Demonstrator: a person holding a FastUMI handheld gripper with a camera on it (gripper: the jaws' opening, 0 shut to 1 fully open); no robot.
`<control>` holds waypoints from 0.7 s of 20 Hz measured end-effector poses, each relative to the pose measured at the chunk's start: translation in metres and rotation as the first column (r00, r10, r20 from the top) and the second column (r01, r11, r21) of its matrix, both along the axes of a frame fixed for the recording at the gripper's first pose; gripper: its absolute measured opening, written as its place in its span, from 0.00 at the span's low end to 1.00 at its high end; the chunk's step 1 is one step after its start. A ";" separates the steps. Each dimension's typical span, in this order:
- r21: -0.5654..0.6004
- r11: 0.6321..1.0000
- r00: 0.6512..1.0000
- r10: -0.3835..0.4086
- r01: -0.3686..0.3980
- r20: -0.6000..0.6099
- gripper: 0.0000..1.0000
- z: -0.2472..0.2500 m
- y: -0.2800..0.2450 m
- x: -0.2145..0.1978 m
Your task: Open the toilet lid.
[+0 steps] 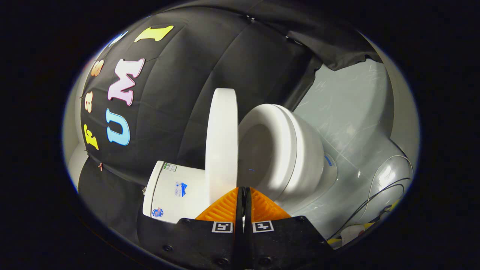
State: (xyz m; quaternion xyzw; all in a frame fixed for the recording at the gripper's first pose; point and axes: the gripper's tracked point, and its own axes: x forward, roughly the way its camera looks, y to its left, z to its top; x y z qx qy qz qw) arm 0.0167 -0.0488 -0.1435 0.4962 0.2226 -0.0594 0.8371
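1. Tongs [243,193] sit nearest the camera, their two fingers pressed together with only a thin dark slit between them and nothing held in it.
2. Just ahead of the tips stands the lid [222,142], raised and seen edge-on; its lower edge reaches down to the tips, though I cannot tell whether it touches them.
3. Beyond the lid, on one side, is the tank [172,191]; on the other side the seat [279,150] rings the bowl [311,165], all on a pale floor [348,123].
4. The lid looks as good as open, so the job seems near its end, but a gap shows between lid and tank, so it may not yet lean on anything.
5. Risk: if the lid is only balanced near upright, drawing the tongs away with a nudge toward the seat could tip it back down with a slam.
6. Risk: pushing on too hard could knock the lid against the tank, or make the closed tips slide off its smooth curved edge.
7. Cables [378,195] lie on the floor well off past the bowl; a wide swing on the way out might snag them.
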 end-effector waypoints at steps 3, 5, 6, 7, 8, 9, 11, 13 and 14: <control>-0.037 0.999 1.000 0.005 -0.006 -0.006 0.05 0.013 0.006 0.001; -0.067 0.998 1.000 0.011 -0.011 -0.009 0.05 0.022 0.010 0.004; -0.081 0.997 1.000 0.014 -0.015 -0.018 0.05 0.025 0.012 0.005; -0.100 0.995 1.000 0.014 -0.016 -0.022 0.05 0.030 0.014 0.006; -0.119 0.993 1.000 0.016 -0.019 -0.023 0.05 0.034 0.016 0.006; -0.137 0.990 0.999 0.019 -0.023 -0.026 0.05 0.039 0.019 0.007; -0.164 0.986 0.999 0.022 -0.027 -0.032 0.05 0.049 0.025 0.009; -0.190 0.981 0.999 0.029 -0.037 -0.042 0.05 0.061 0.035 0.011; -0.208 0.977 0.999 0.036 -0.044 -0.039 0.05 0.067 0.039 0.013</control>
